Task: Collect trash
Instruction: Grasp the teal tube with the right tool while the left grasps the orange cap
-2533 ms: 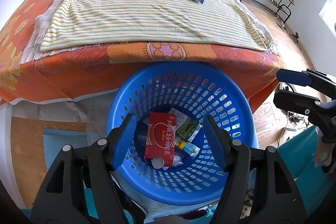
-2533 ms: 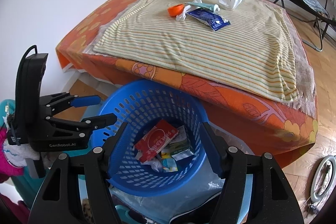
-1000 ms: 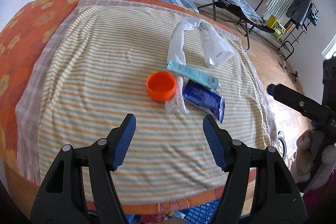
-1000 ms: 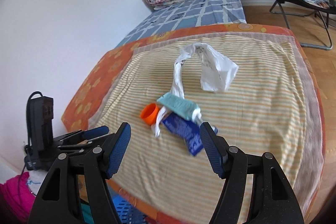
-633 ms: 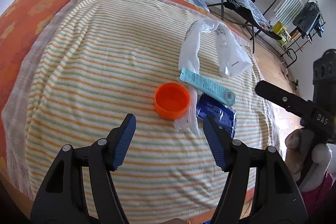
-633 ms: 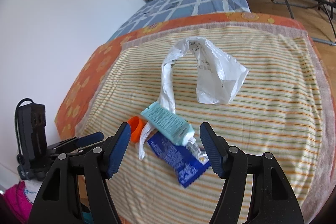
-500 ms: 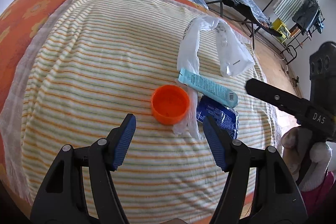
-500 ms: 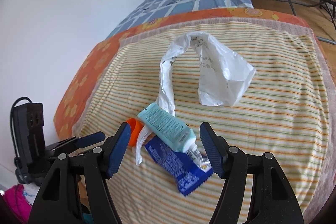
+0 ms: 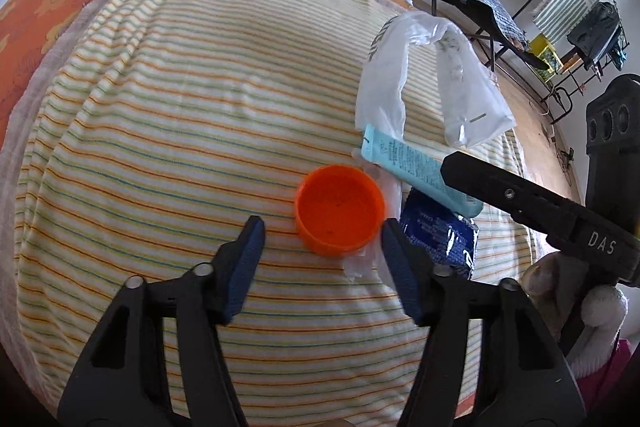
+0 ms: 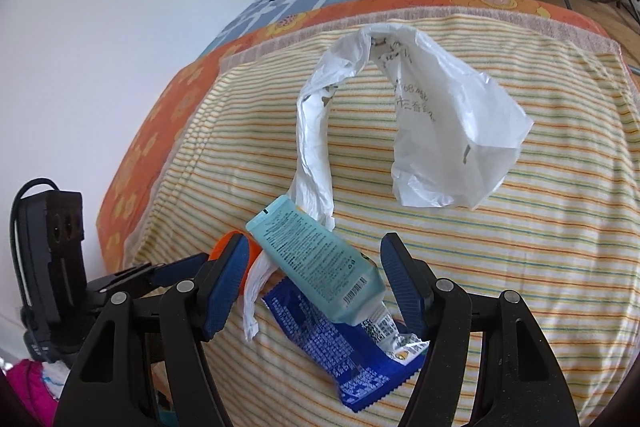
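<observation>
Trash on striped blanket (image 9: pixel 168 115): one orange round plastic cap (image 9: pixel 339 209), one turquoise tube (image 10: pixel 316 261), one blue foil wrapper (image 10: pixel 340 359), one white plastic bag (image 10: pixel 452 131).
Left gripper (image 9: pixel 322 241): closing, cap between its fingers, untouched.
Right gripper (image 10: pixel 314 259): apart, around tube.

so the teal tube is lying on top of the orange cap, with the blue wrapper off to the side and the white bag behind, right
Not quite. The teal tube lies on top of the blue wrapper, not on the orange cap. The cap sits beside them on the striped blanket, with nothing on it. The white bag is behind, as you said. The right wrist view shows the tube over the wrapper; the left wrist view shows the cap uncovered.
</observation>
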`<state>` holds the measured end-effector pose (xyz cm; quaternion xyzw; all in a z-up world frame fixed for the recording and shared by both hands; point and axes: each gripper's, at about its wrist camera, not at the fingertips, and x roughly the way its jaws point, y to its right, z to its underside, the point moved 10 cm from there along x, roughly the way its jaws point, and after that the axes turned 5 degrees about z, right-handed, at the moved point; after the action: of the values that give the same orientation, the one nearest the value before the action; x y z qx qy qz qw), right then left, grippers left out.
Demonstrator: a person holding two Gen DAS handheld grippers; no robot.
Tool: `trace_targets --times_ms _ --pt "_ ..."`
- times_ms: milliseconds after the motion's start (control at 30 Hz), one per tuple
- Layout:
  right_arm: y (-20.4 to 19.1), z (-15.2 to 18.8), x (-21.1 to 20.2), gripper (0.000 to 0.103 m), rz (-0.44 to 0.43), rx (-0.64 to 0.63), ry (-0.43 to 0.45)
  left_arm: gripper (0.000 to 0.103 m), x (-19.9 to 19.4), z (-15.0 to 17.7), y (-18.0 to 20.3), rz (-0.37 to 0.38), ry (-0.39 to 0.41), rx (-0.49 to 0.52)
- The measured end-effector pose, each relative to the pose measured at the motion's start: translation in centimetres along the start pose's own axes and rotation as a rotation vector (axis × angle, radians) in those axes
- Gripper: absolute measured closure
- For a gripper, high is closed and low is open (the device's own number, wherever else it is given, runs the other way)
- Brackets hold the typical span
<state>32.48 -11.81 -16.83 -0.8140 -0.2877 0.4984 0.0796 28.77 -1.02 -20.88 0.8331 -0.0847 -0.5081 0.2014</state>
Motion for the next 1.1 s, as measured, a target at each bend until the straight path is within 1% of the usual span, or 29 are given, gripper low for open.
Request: trace_targets --times_ms 33,100,167,267,300,400,467,500,533,600,767,967,1067,1100 --pt "-0.1 0.0 0.2 0.035 -0.003 -0.001 -0.004 0.046 0.0 -0.1 -0.1 0.000 0.002 0.001" --pt "-0.2 0.2 0.5 0.035 0.001 -0.013 -0.011 0.057 -0.1 -0.1 -0.3 -0.010 0.004 0.011" --pt "-0.3 0.3 0.8 0.035 0.008 -0.029 -0.017 0.060 -0.3 -0.2 -0.5 -0.012 0.009 0.015" --pt "-0.5 0.7 1.1 0.035 0.025 -0.058 -0.029 0.060 -0.5 -0.3 -1.0 -0.018 0.014 0.015" --pt "-0.6 0.8 1.2 0.035 0.036 -0.072 -0.032 0.063 -0.5 -0.3 -1.2 -0.024 0.012 0.015" --pt "-0.7 1.0 1.4 0.036 0.065 -0.101 -0.032 0.063 -0.6 -0.2 -1.7 -0.033 0.013 0.014" --pt "-0.7 1.0 1.5 0.046 0.080 -0.110 -0.031 0.063 -0.8 -0.2 -1.9 -0.036 0.016 0.012" --pt "-0.7 1.1 1.6 0.055 0.084 -0.117 -0.035 0.063 -0.8 -0.2 -2.0 -0.038 0.018 0.013" --pt "-0.7 1.2 1.7 0.059 0.091 -0.126 -0.041 0.063 -0.9 -0.2 -2.1 -0.042 0.019 0.015" --pt "-0.7 1.5 1.9 0.062 0.116 -0.154 -0.046 0.063 -0.9 -0.2 -2.1 -0.047 0.019 0.019" --pt "-0.8 1.6 1.6 0.065 0.139 -0.183 -0.030 0.063 -1.0 -0.3 -2.1 -0.054 0.023 0.025" --pt "-1.8 0.9 -0.1 0.067 0.153 -0.218 0.035 0.064 -2.1 -0.5 -1.9 -0.065 0.053 0.043" --pt "-2.4 0.8 -0.9 0.067 0.159 -0.232 0.059 0.068 -2.9 -0.5 -1.7 -0.067 0.068 0.051" --pt "-2.6 0.9 -1.1 0.067 0.162 -0.239 0.065 0.073 -3.1 -0.5 -1.6 -0.069 0.072 0.056"
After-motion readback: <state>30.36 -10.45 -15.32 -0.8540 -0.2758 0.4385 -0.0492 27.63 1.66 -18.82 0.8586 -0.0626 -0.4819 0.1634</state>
